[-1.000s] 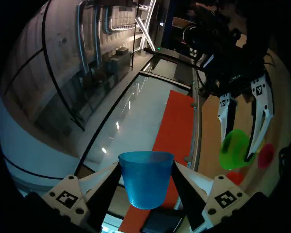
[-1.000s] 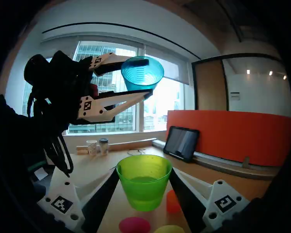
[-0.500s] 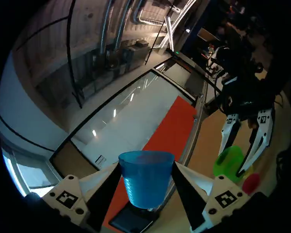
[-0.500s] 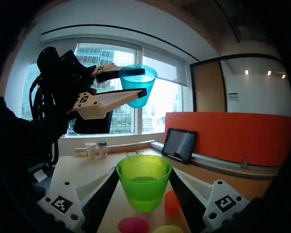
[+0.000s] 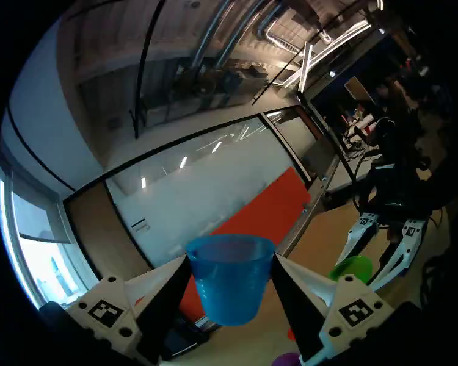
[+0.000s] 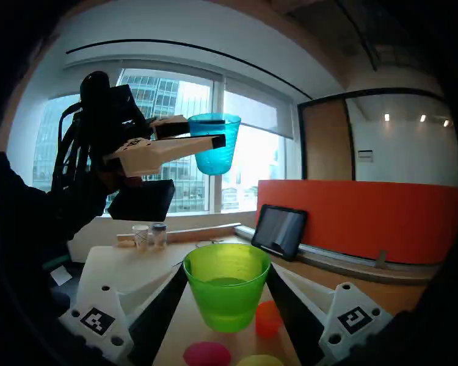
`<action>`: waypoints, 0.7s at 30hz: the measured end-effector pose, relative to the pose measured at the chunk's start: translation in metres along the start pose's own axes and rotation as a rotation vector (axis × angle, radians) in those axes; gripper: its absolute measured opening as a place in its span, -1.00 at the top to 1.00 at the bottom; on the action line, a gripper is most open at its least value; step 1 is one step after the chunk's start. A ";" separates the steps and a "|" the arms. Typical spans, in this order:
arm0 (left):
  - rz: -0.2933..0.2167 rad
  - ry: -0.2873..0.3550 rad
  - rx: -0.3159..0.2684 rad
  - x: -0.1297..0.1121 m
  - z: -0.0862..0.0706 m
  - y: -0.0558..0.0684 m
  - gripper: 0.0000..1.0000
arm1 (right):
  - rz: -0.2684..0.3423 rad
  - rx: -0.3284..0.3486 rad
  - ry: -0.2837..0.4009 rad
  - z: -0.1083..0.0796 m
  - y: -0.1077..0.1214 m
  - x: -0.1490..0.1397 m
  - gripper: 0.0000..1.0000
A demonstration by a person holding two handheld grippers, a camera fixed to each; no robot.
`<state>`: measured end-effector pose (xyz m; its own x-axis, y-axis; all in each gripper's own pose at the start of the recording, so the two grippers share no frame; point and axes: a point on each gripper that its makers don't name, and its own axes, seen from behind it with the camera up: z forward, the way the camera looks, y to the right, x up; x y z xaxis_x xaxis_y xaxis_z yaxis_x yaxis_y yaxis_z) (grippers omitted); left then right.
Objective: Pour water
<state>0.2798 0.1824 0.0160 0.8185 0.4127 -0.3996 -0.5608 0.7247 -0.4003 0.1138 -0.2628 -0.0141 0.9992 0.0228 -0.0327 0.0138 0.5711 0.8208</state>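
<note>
Left tool [image 5: 230,263] has its two fingers closed on the sides of the blue cup [image 5: 230,287], which sits about level with its open mouth up. From this view I cannot tell whether it has any water in it. Ahead and off to this tool's right, lower down, the right tool [image 5: 360,271] carries the green cup [image 5: 349,267] above the table [image 5: 327,238].

In the right gripper view, the right tool [image 6: 227,271] is clamped on the green cup [image 6: 227,296] in the same way, both fingers pressing its walls. A shallow pool of water seems to lie in the bottom. Above this tool and to its left, well apart from it, the left tool [image 6: 221,133] holds the blue cup [image 6: 214,146] with no tilt toward the green one. Small pink [image 6: 207,352] and orange [image 6: 267,317] cups stand on the table just beyond the tool's fingers.

If I were pouring, I'd first bring the blue rim down and across until it sits over the green mouth. I'd hold the green cup dead level and tip slowly from close in. A pour from this height and offset would likely splash the table.
</note>
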 end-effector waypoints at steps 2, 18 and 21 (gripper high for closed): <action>-0.042 -0.003 -0.002 -0.001 -0.001 -0.003 -0.73 | -0.003 -0.002 0.003 -0.001 0.000 0.001 -0.82; -0.431 -0.049 -0.091 -0.021 -0.001 -0.001 -0.73 | -0.013 -0.020 0.006 -0.008 0.000 0.009 -0.82; -0.450 -0.056 -0.096 -0.026 -0.001 -0.001 -0.73 | -0.014 -0.024 0.006 -0.009 0.000 0.010 -0.82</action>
<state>0.2589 0.1699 0.0257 0.9871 0.1002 -0.1246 -0.1554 0.7854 -0.5992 0.1236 -0.2554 -0.0194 0.9987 0.0201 -0.0474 0.0264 0.5907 0.8065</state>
